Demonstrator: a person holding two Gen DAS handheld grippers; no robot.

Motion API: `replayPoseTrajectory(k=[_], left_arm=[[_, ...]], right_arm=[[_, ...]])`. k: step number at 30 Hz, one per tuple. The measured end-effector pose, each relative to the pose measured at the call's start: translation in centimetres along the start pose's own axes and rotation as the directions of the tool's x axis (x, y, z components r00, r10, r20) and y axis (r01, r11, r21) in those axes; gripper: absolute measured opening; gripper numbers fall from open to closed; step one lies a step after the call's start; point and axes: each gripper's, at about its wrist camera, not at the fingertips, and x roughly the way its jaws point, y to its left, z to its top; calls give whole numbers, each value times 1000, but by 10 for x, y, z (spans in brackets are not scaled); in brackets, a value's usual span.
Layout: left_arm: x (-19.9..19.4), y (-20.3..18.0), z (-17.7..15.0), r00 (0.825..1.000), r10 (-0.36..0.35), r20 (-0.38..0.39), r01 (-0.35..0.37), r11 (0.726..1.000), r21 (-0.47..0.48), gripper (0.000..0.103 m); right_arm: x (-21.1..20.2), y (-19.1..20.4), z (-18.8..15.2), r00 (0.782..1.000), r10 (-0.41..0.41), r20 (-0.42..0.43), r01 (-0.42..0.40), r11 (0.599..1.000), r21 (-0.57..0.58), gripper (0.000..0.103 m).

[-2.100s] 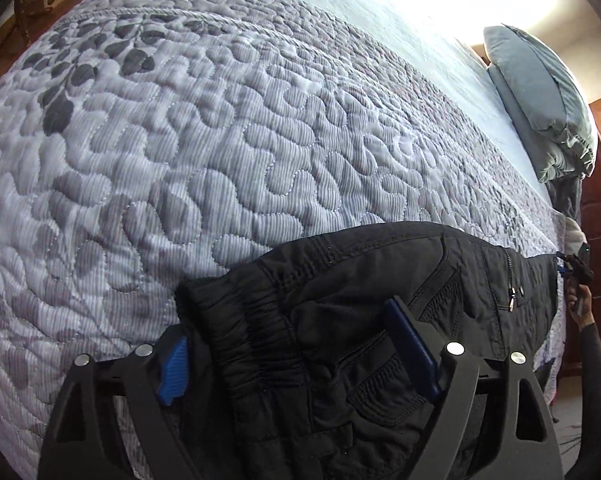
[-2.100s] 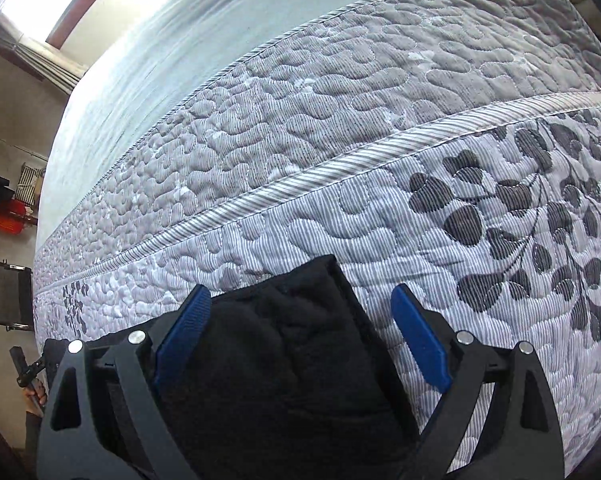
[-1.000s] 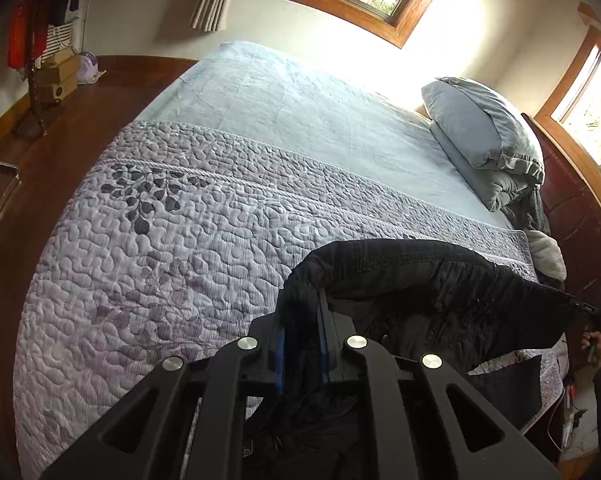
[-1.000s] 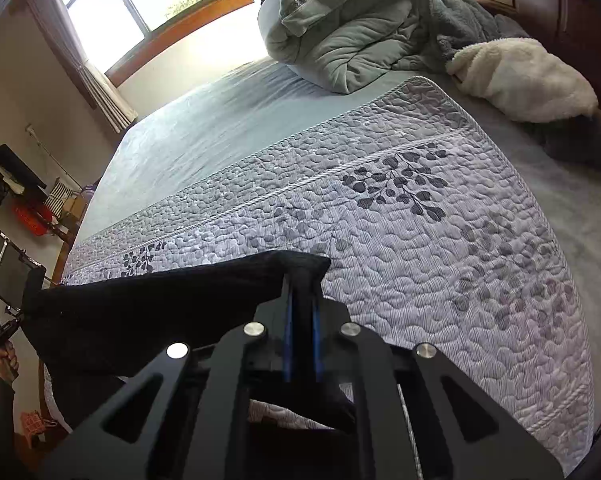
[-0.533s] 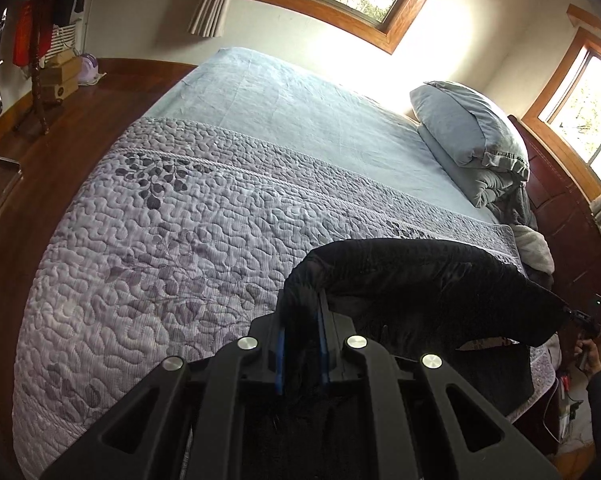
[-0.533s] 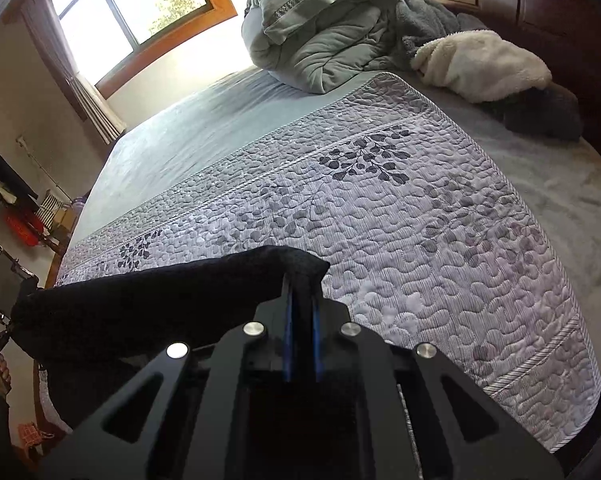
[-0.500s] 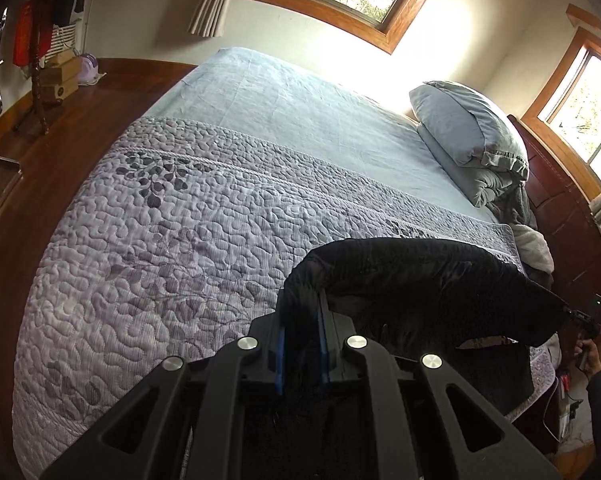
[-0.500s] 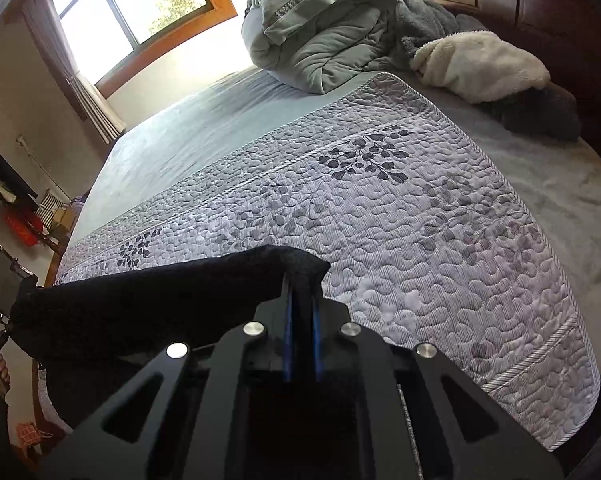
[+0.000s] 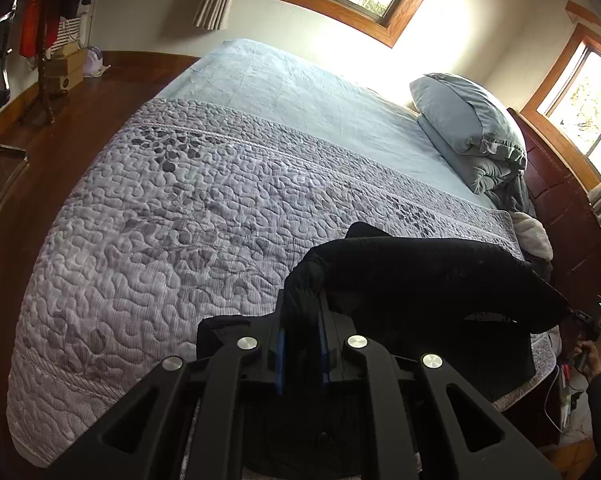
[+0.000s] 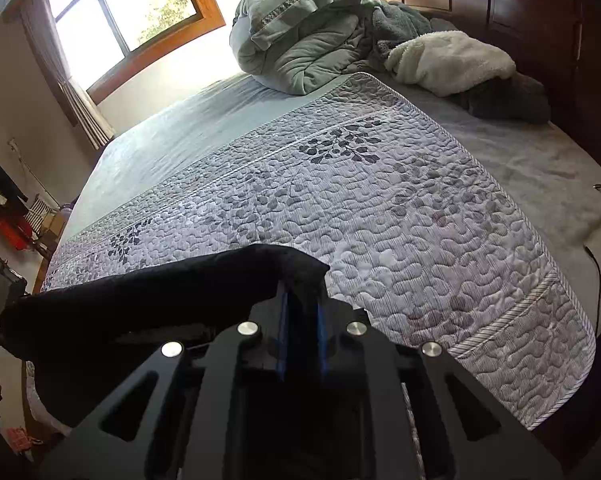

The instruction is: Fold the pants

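The black pants [image 9: 420, 276] hang stretched between my two grippers above the near edge of the quilted grey bedspread [image 9: 188, 216]. My left gripper [image 9: 302, 320] is shut on one end of the pants. My right gripper [image 10: 302, 312] is shut on the other end of the pants [image 10: 140, 296], which run off to the left in the right wrist view. The lower part of the pants hangs below the held edge and is partly hidden by the gripper bodies. The other gripper shows small at the far right of the left wrist view [image 9: 586, 326].
The bedspread [image 10: 380, 208] covers the near half of the bed. A grey-green pillow and folded duvet [image 10: 300, 36] and a white fleece blanket [image 10: 448, 60] lie by the dark wooden headboard [image 10: 520, 0]. Wooden floor [image 9: 40, 140] and a clothes rack are left of the bed.
Both grippers closed on the pants, then lifted them off the bed. Over the last half second they have risen a little more, with the pants still stretched between them.
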Motion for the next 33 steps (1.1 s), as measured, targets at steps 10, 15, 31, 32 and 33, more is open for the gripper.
replayPoseTrajectory(k=[10,15,31,32,33], left_arm=[[-11,3,-45,1000,16,-23,-15,1000,10,13],[-14,6,-70,999,10,-45,-10,1000,12,14],[5,68,-153,910,329,-253,-351,935,-45,55],[0,77,-157,899,355,-255,-385,920,-76,55],[-7,85,-161,898,365,-247,-401,908,-119,55]], right_arm=[[-18,-19,-56,1000,-20,8,19,997,71,14],[-21,-20,-82,1000,-13,0,13,996,87,17],[-19,-49,-141,988,-28,-149,73,950,303,68],[-20,-55,-147,986,-14,-164,70,936,345,68],[-22,-61,-154,986,6,-168,61,918,391,68]])
